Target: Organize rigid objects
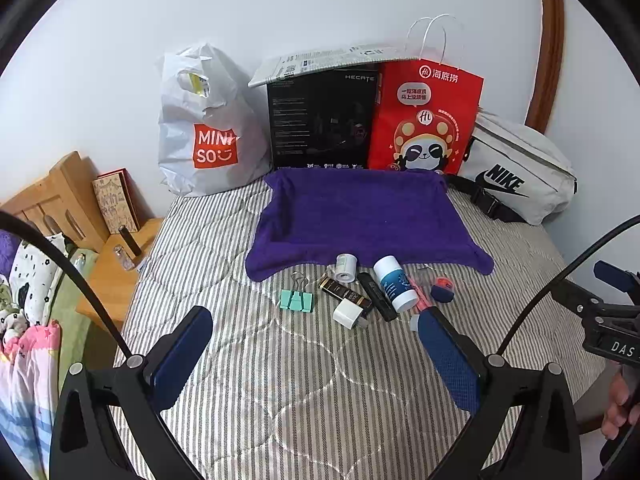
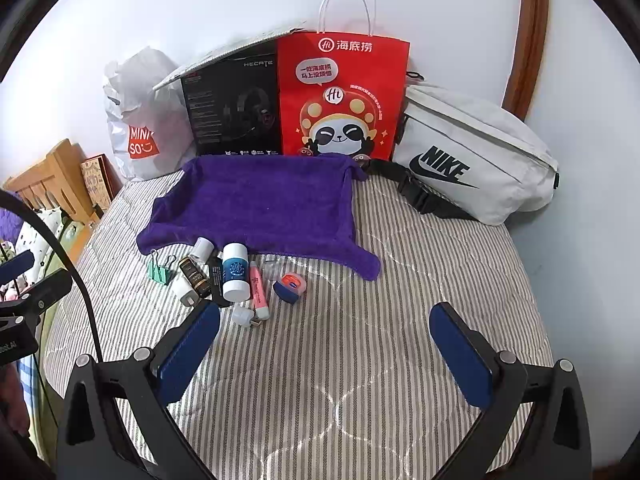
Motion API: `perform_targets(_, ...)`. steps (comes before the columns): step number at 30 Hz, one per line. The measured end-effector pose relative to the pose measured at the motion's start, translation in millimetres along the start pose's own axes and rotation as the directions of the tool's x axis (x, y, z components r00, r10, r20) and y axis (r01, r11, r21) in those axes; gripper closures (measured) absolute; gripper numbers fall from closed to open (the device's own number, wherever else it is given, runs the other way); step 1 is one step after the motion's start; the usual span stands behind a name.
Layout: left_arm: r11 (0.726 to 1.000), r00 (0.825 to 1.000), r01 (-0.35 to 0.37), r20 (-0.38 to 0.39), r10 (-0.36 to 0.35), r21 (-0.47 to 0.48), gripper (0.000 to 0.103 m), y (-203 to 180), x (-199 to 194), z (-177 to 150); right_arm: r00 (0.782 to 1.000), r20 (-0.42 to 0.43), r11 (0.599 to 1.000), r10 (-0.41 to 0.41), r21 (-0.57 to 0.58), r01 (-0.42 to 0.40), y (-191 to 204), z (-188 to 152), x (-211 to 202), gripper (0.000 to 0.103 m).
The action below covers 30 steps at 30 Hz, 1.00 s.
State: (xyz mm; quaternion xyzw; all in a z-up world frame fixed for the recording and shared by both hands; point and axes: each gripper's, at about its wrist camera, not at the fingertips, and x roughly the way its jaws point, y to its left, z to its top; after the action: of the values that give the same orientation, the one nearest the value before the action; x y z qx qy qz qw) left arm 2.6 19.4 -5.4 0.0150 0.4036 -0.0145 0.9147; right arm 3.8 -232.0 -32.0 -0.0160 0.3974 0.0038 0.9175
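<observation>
Purple towel (image 2: 256,204) flat, small items (image 2: 236,276) clustered beside it, both grippers (image 1: 316,328) (image 2: 324,320) apart

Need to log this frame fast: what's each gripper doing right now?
Left gripper: open, holding nothing.
Right gripper: open, holding nothing.

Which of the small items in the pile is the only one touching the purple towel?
The small white roll, at the pile's far edge: it lies against the purple towel hem. The mint binder clip and blue-labelled tube lie on the striped quilt.
</observation>
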Motion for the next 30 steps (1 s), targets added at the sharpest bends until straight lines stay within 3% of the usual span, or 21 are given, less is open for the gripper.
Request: perform_targets(30,1.000,1.000,-0.011,-0.005,0.011,0.023,0.000,-4.0,0.6,-4.7,1.000,-0.001,1.000,0.013,0.015,-0.013,-1.1,1.0,-2.2,0.000)
